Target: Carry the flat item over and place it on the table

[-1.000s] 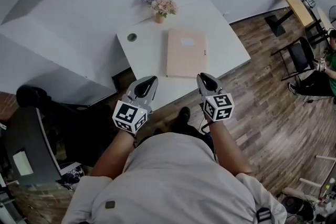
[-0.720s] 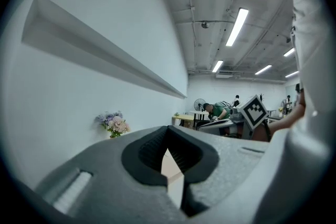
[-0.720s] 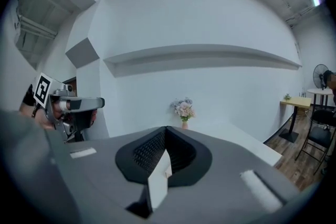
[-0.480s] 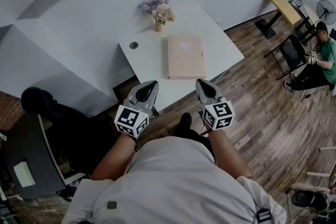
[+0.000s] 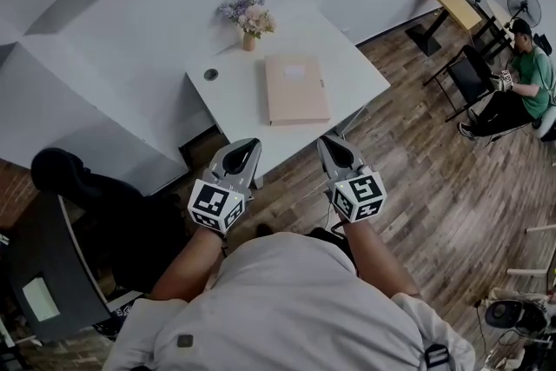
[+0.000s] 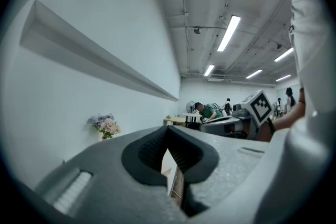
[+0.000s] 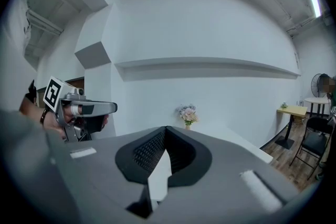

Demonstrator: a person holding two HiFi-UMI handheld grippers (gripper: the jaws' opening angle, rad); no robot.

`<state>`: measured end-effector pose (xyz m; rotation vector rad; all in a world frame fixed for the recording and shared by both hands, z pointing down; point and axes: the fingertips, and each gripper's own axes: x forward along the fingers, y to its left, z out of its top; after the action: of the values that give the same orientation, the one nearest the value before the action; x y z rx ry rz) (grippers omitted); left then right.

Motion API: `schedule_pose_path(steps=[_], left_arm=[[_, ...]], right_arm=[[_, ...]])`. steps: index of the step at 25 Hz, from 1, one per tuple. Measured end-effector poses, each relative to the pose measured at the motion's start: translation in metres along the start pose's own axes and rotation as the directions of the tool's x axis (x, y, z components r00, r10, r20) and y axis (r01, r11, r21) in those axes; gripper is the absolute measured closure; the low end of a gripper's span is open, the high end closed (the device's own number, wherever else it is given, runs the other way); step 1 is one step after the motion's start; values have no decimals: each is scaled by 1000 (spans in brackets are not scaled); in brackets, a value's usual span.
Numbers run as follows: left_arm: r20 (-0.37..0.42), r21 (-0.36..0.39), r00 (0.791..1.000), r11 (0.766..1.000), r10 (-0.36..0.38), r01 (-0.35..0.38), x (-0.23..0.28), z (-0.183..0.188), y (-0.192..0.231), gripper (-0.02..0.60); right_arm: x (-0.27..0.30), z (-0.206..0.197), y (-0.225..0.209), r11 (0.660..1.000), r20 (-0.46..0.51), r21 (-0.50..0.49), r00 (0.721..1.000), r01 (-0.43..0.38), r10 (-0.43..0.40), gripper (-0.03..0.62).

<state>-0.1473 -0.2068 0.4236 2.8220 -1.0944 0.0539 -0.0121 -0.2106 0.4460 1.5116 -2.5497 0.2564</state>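
Observation:
The flat item, a pale pink folder [image 5: 296, 89], lies flat on the white table [image 5: 356, 65], with nothing touching it. Both grippers are held close to the person's body, over the wooden floor and short of the table's near edge. My left gripper [image 5: 241, 154] is shut and empty; its jaws meet at the tips in its own view [image 6: 168, 131]. My right gripper [image 5: 334, 150] is also shut with nothing between its pads [image 7: 166, 131]. Each gripper shows in the other's view: the right gripper [image 6: 226, 124] and the left gripper [image 7: 89, 109].
A small vase of flowers [image 5: 246, 16] stands at the table's far edge beside a round cable hole [image 5: 210, 75]. A seated person [image 5: 521, 69], dark chairs [image 5: 469, 74], a yellow-topped table [image 5: 452, 0] and a fan [image 5: 521, 0] are at the right. Dark furniture [image 5: 52, 256] stands at the left.
The table with the folder has drawn away from the grippers, whose tips overlapped its near edge before and now hang over the floor. More of the room at the right has come into view.

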Motion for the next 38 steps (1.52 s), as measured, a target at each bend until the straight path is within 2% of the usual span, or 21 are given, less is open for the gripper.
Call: schedule_pose_path(steps=[4, 9, 20, 31, 38], left_arm=[[4, -1, 1000, 1000, 1, -1, -3, 4, -17, 581], [21, -36, 999, 999, 24, -24, -2, 7, -49, 581], [30, -29, 995, 995, 94, -93, 0, -4, -156, 581], [35, -29, 987, 987, 157, -156, -36, -26, -272, 581], [35, -56, 980, 980, 195, -192, -66, -35, -323, 581]], right_arm=[[-14, 5, 0, 1000, 14, -17, 1000, -17, 17, 585], [-47, 3, -7, 999, 16, -15, 999, -40, 40, 585], [-160, -23, -33, 995, 18, -25, 995, -95, 96, 585], [-269, -59, -31, 986, 34, -25, 986, -164, 165, 585], [-319, -79, -16, 978, 20, -20, 978, -206, 206, 585]])
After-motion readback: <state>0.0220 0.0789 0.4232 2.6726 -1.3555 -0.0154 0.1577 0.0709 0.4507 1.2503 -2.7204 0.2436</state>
